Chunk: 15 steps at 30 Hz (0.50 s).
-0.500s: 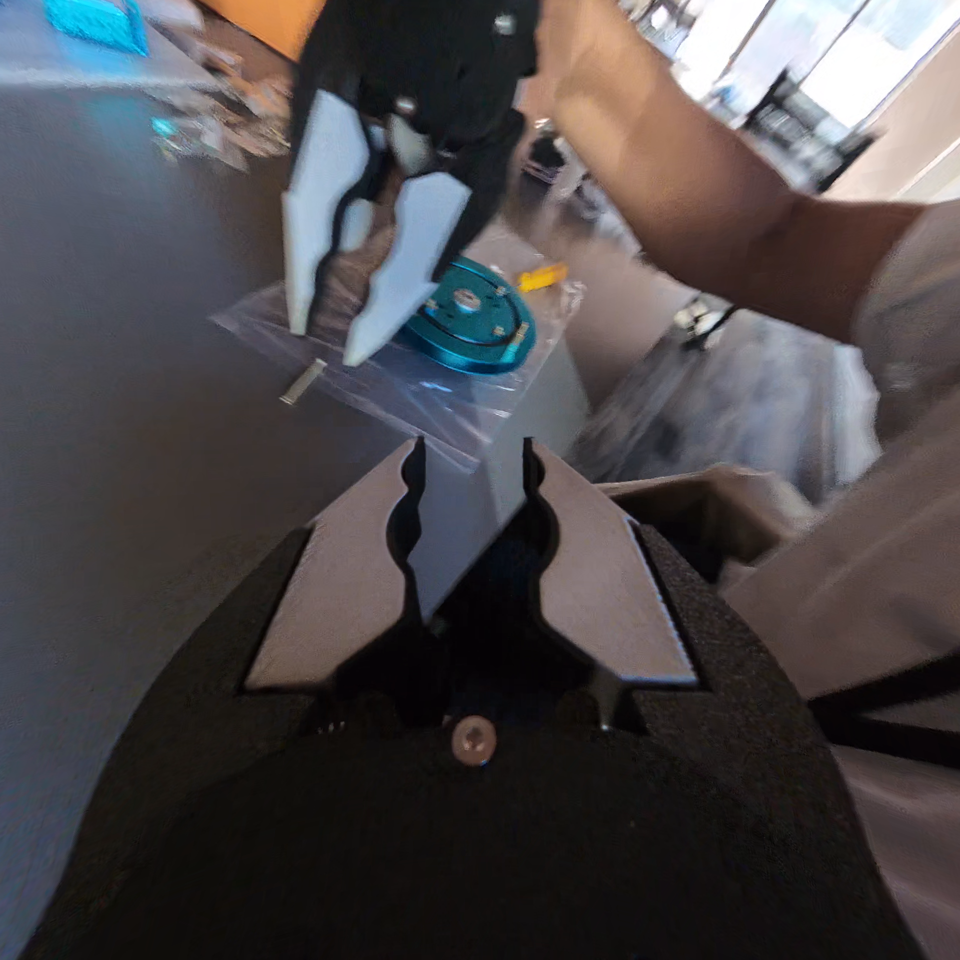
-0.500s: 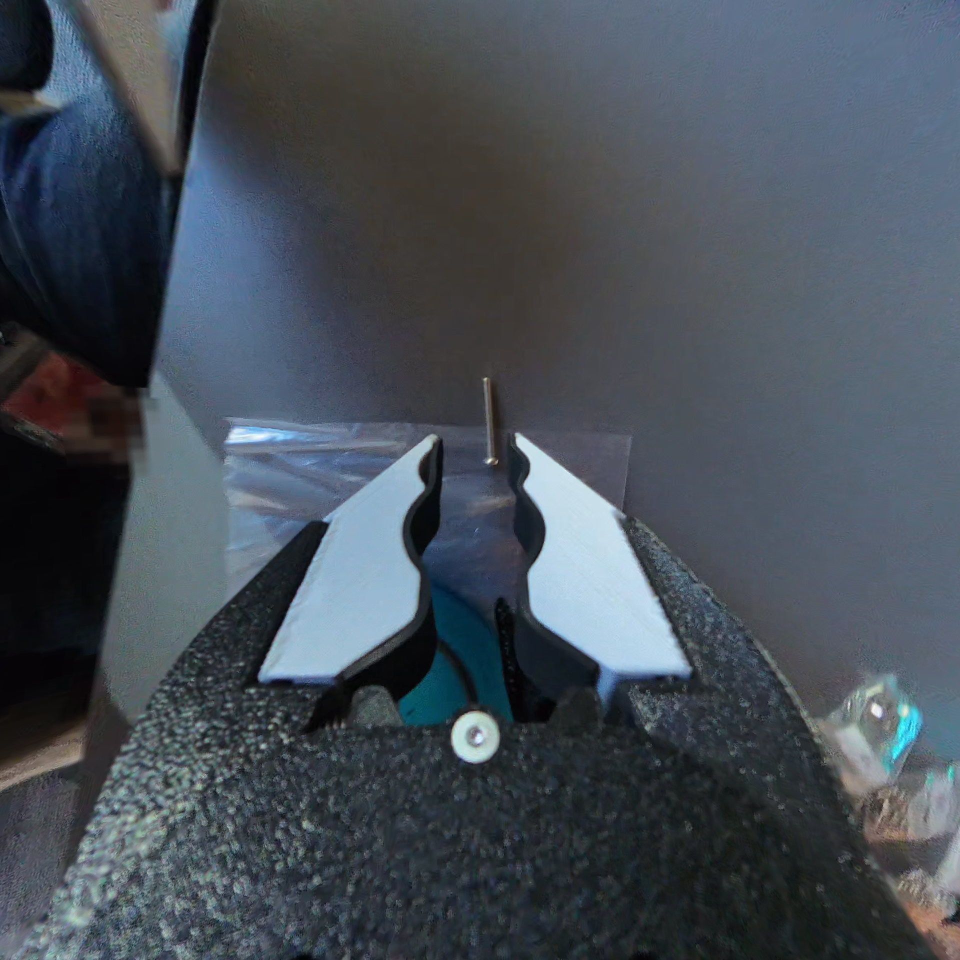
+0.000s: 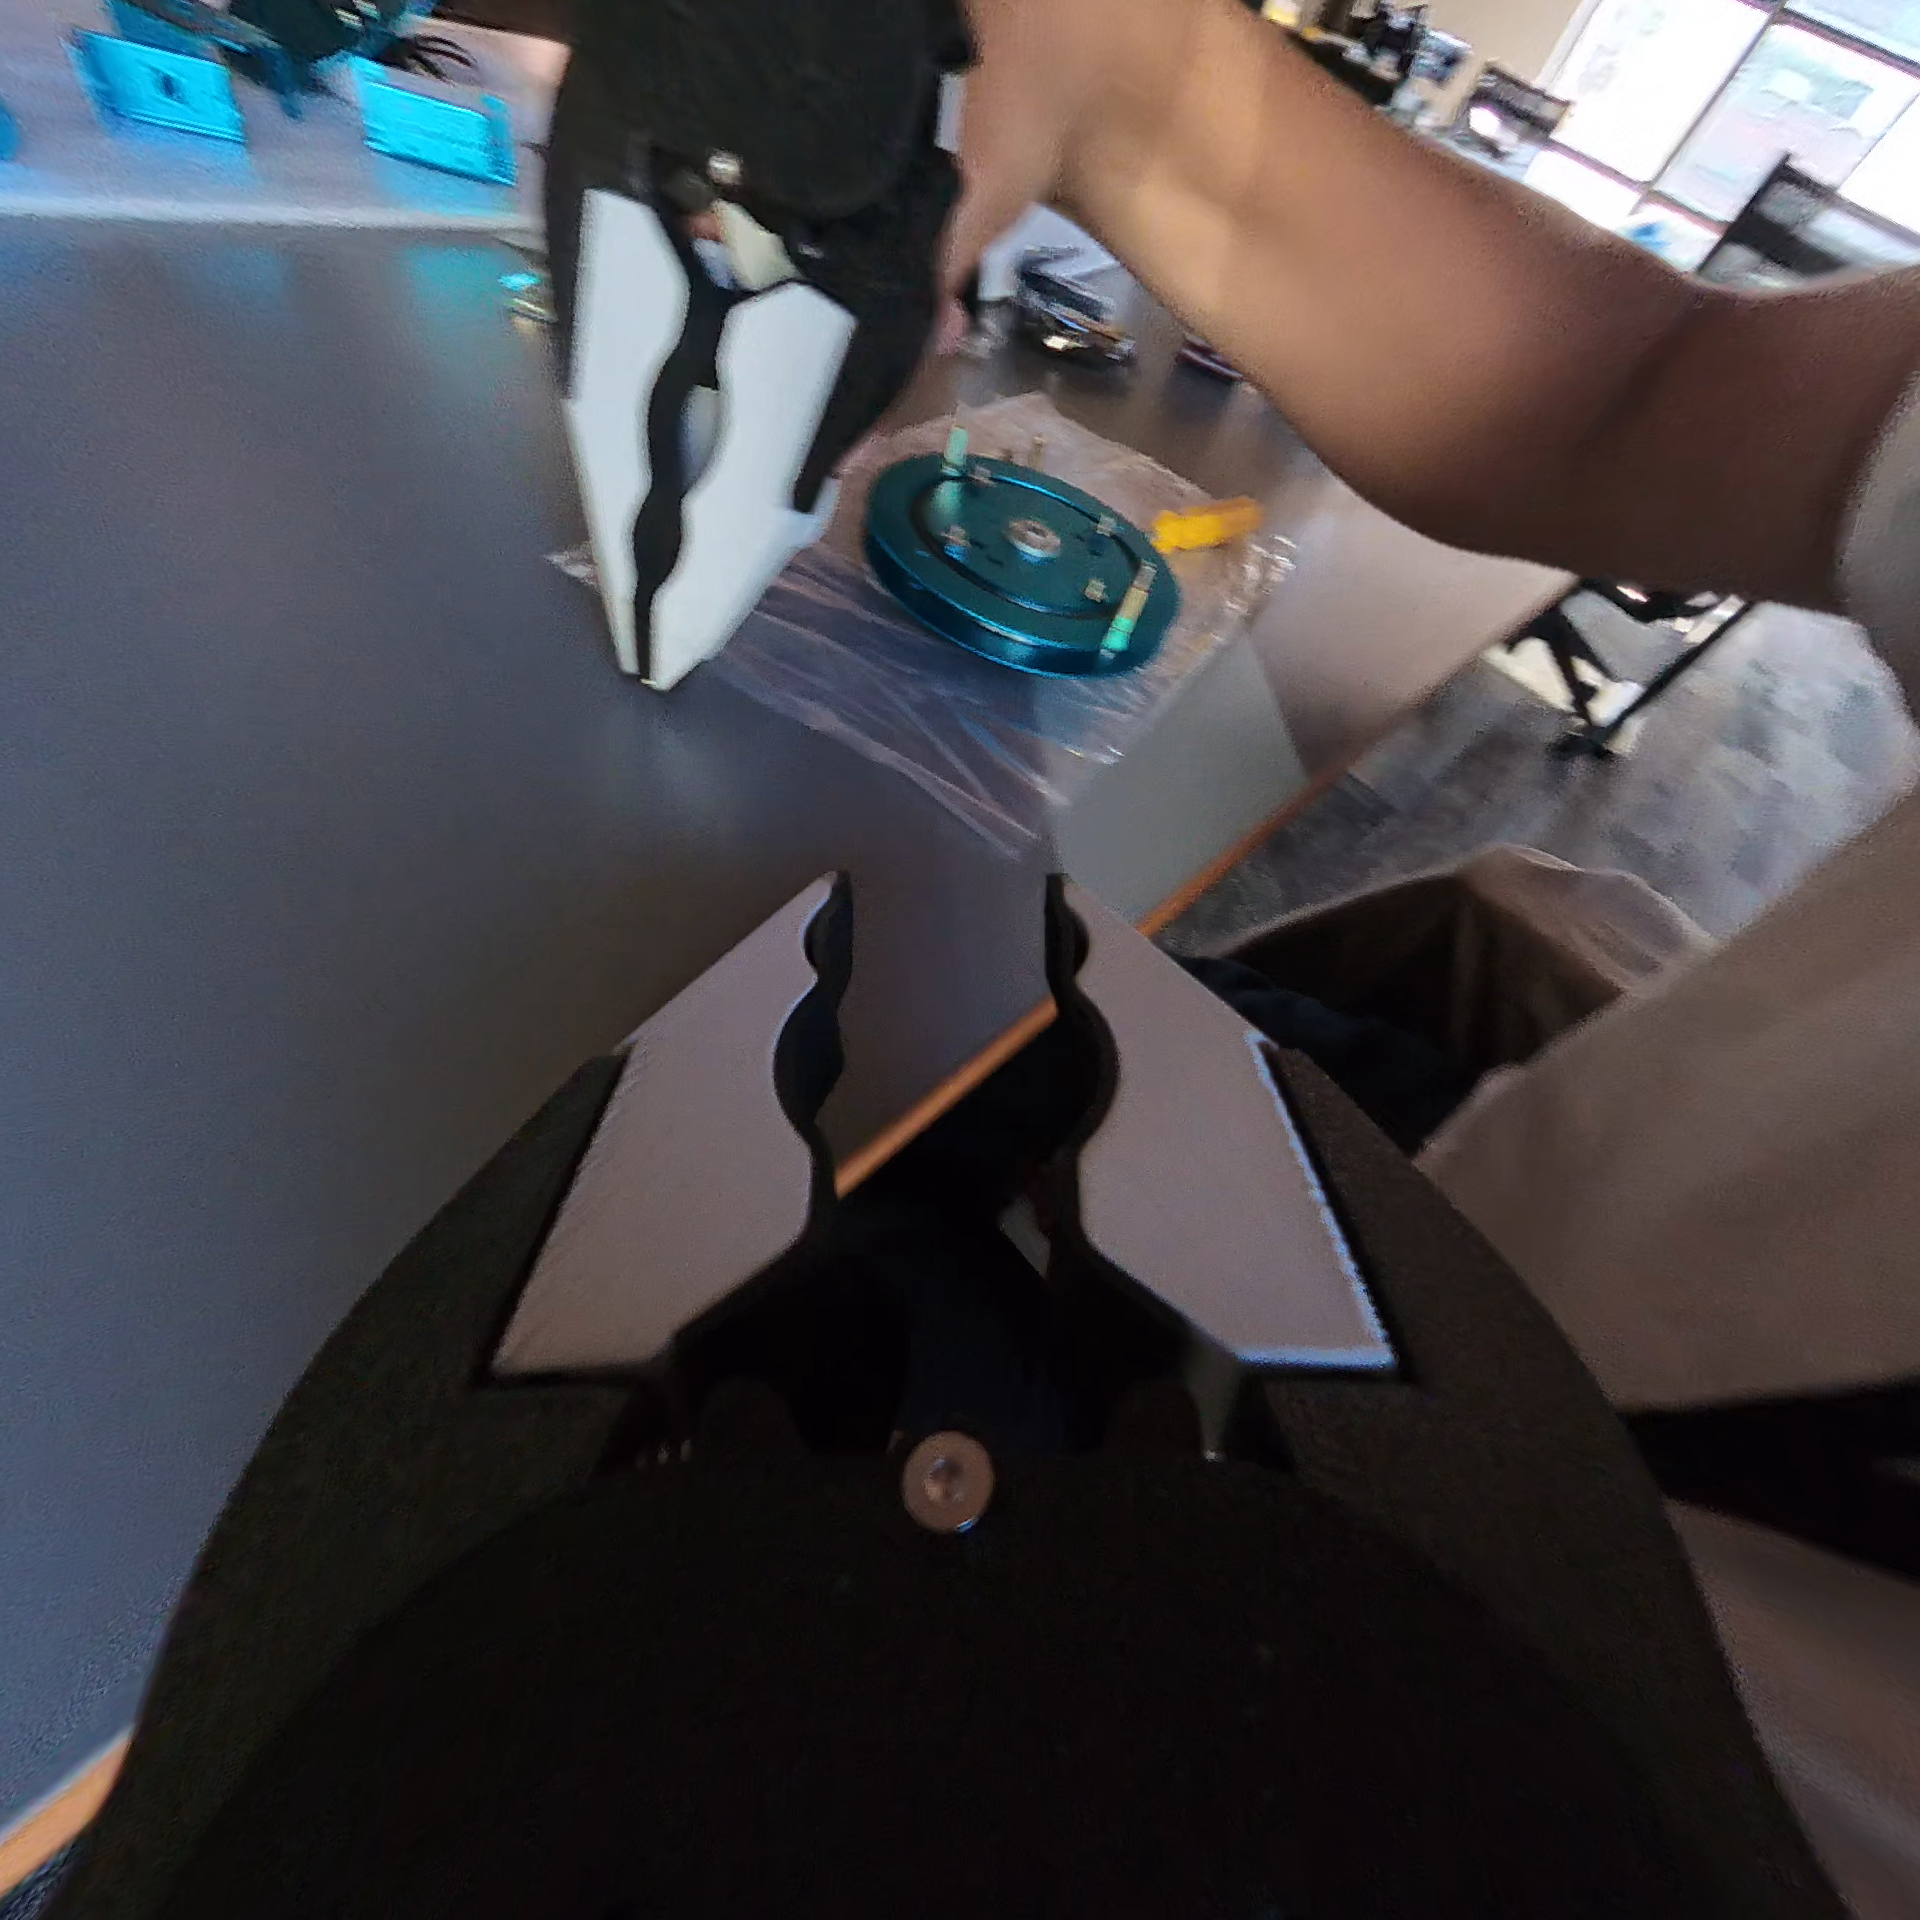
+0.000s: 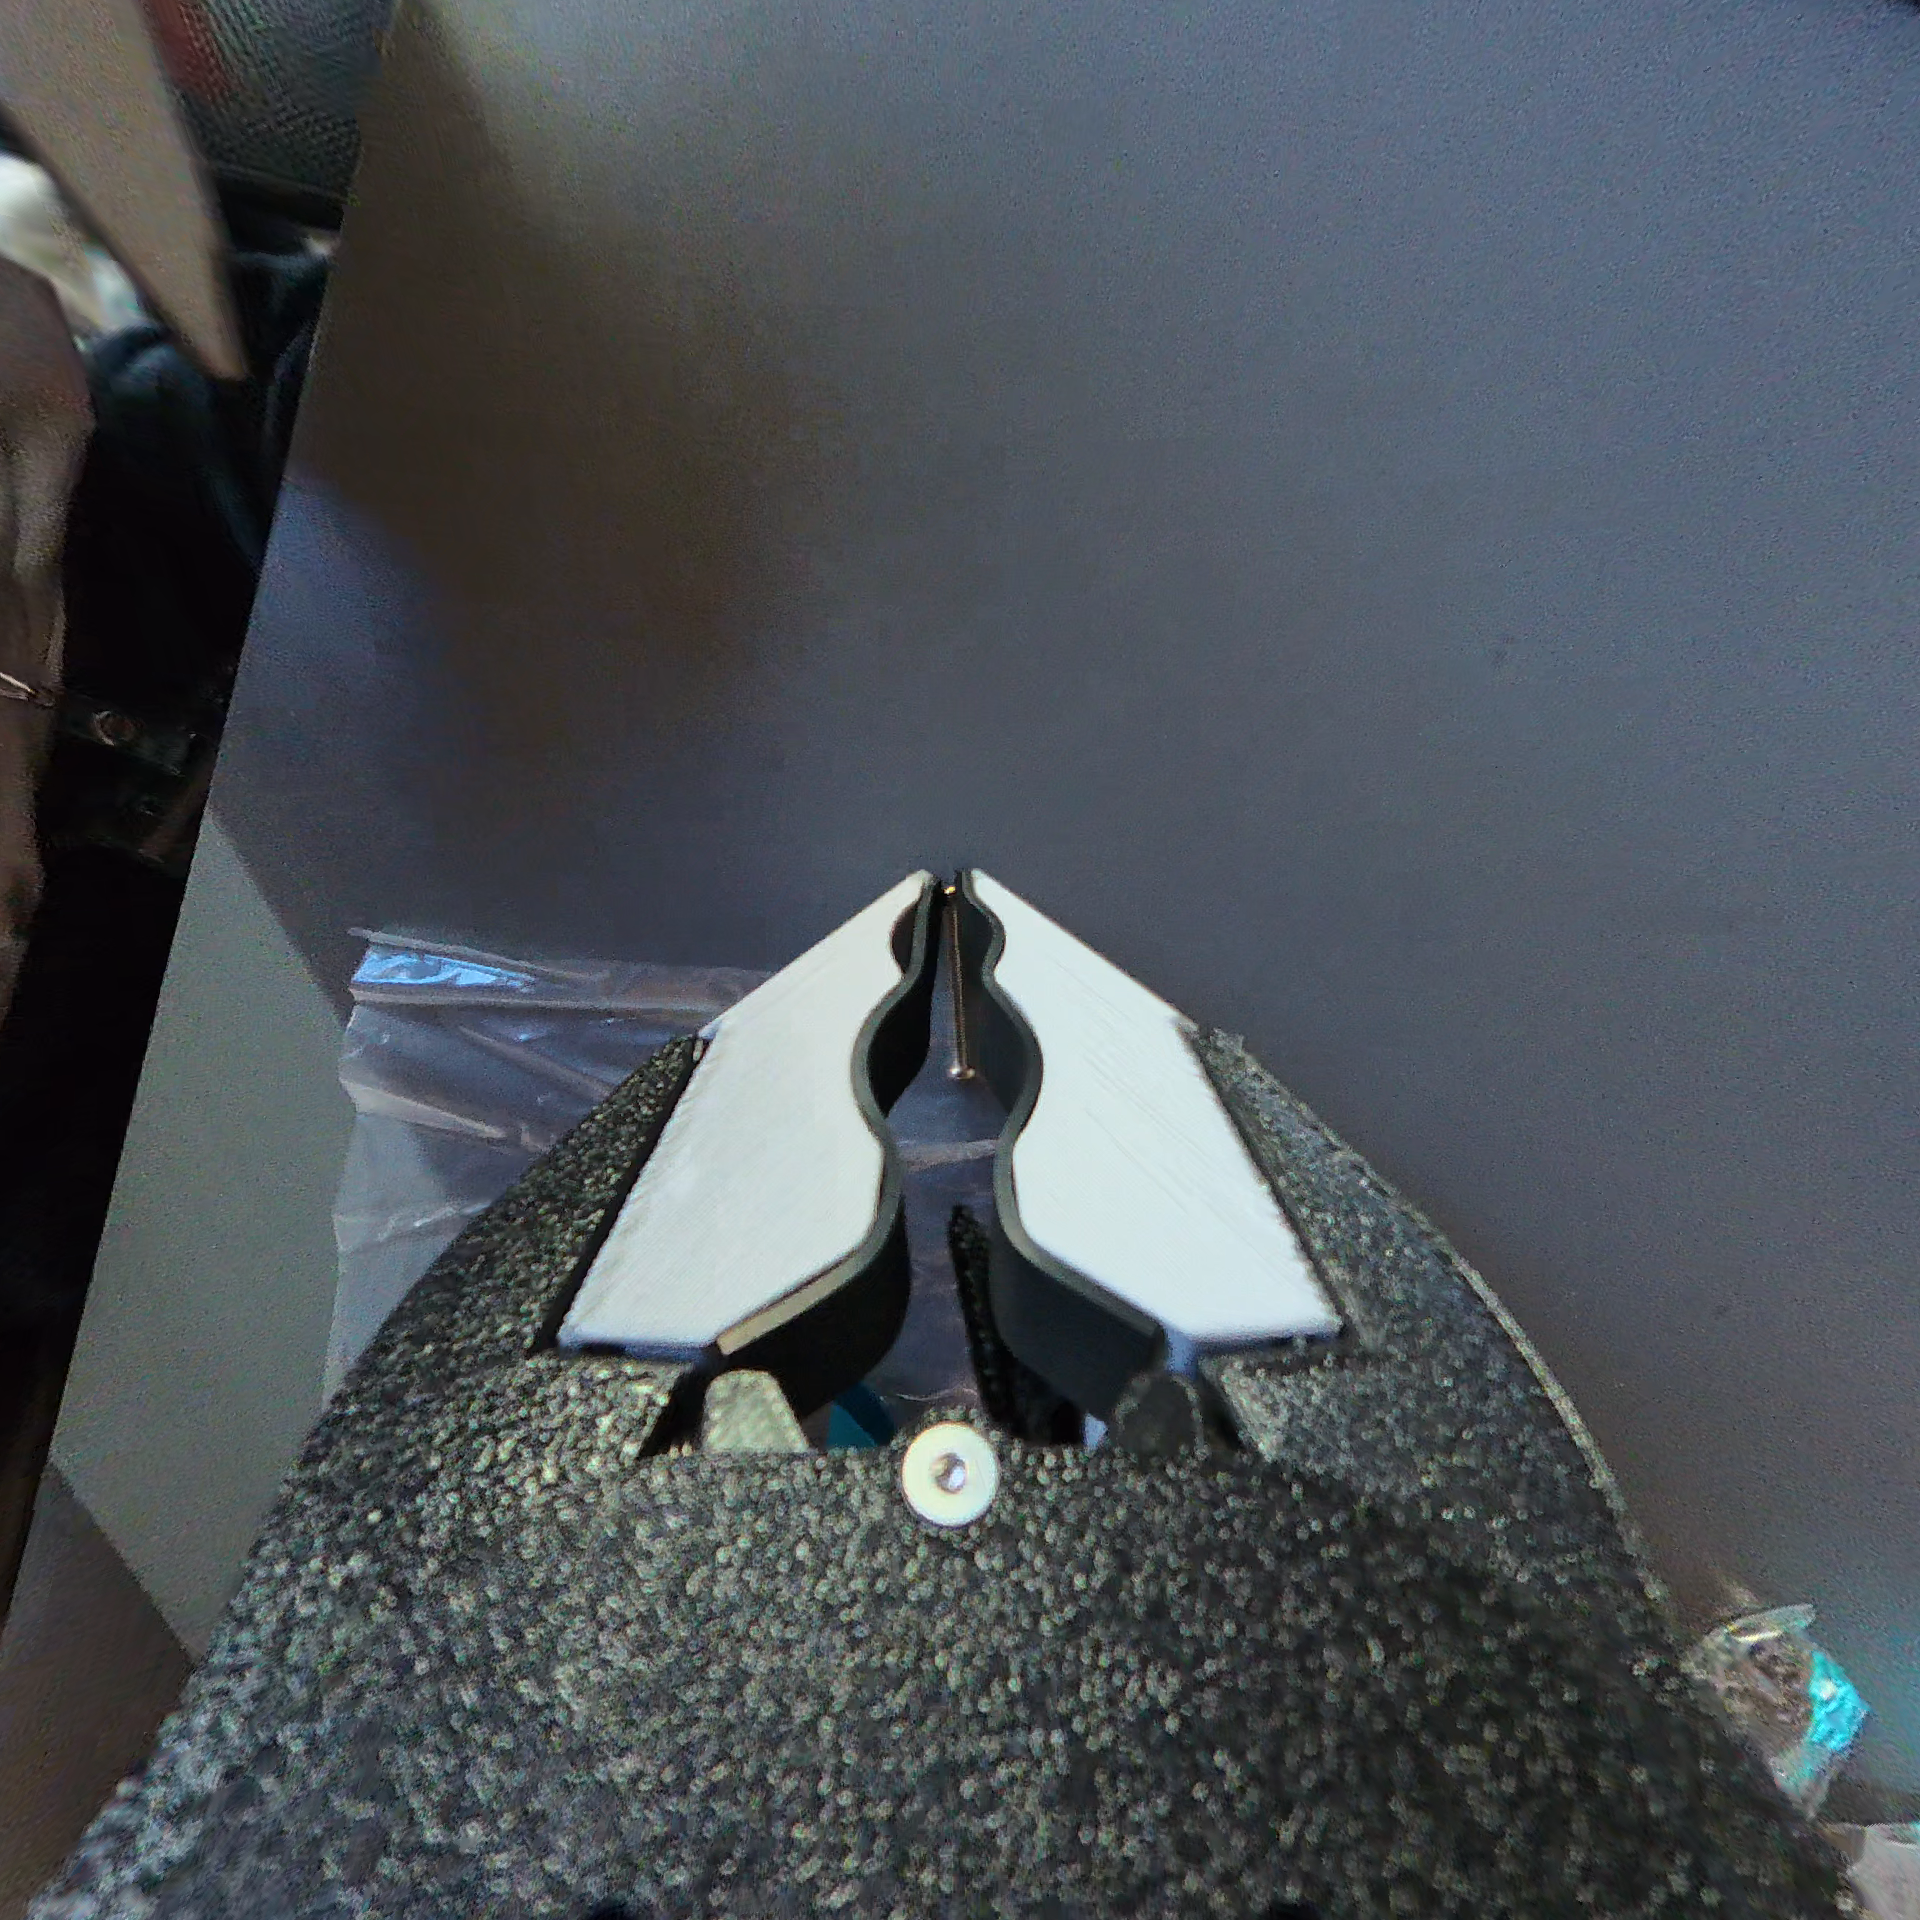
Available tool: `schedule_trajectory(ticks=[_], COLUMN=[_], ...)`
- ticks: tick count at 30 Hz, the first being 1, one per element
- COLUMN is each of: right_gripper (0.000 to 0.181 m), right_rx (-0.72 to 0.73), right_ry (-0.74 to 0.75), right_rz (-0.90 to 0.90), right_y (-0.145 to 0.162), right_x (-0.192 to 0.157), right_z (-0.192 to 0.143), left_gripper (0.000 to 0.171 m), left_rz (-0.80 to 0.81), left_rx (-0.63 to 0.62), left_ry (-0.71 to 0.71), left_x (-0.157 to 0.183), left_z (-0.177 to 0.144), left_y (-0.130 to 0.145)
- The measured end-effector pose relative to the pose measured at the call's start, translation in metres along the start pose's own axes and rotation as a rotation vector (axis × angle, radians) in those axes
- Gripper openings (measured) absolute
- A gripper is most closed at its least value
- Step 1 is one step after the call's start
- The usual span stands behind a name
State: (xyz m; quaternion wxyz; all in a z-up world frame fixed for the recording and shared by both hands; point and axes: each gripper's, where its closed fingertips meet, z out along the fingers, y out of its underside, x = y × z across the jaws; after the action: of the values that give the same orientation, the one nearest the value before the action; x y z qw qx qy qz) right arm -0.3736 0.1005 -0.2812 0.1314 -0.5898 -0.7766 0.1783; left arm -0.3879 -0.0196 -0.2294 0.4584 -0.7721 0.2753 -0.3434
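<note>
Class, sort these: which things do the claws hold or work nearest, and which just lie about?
Held or nearest: right claw, shut on thin metal pin; clear plastic bag below it; left claw, open.
Lying about: teal disc on the bag, yellow piece, blue blocks, crumpled wrapper.

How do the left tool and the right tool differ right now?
The left tool is open with nothing between its fingers; the right tool is shut on a thin metal pin. The left tool hangs back near the table's edge, while the right tool has its tips down at the corner of the clear plastic bag, beside the teal disc. Both have pale wavy fingers in black housings.
</note>
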Motion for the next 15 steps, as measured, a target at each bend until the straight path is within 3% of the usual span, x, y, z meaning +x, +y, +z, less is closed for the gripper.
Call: schedule_trajectory(ticks=[3, 8, 13, 15], right_gripper=[0.002, 0.000, 0.002, 0.001], right_rx=[0.149, 0.534, 0.792, 0.829], right_ry=[0.014, -0.022, -0.150, -0.143], right_rz=[0.049, 0.140, 0.193, 0.199], right_y=[-0.013, -0.047, -0.062, -0.060], right_x=[-0.004, -0.022, -0.054, -0.060], right_z=[-0.021, -0.080, -0.121, -0.131], left_gripper=[0.037, 0.037, 0.036, 0.022], left_rz=[-0.004, 0.018, 0.075, 0.079], left_rx=[0.019, 0.075, 0.222, 0.253], left_ry=[-0.078, -0.104, 0.040, 0.072], left_x=[-0.018, -0.026, 0.000, 0.008], left_z=[0.013, 0.043, 0.072, 0.080], left_y=[-0.014, -0.046, -0.089, -0.095])
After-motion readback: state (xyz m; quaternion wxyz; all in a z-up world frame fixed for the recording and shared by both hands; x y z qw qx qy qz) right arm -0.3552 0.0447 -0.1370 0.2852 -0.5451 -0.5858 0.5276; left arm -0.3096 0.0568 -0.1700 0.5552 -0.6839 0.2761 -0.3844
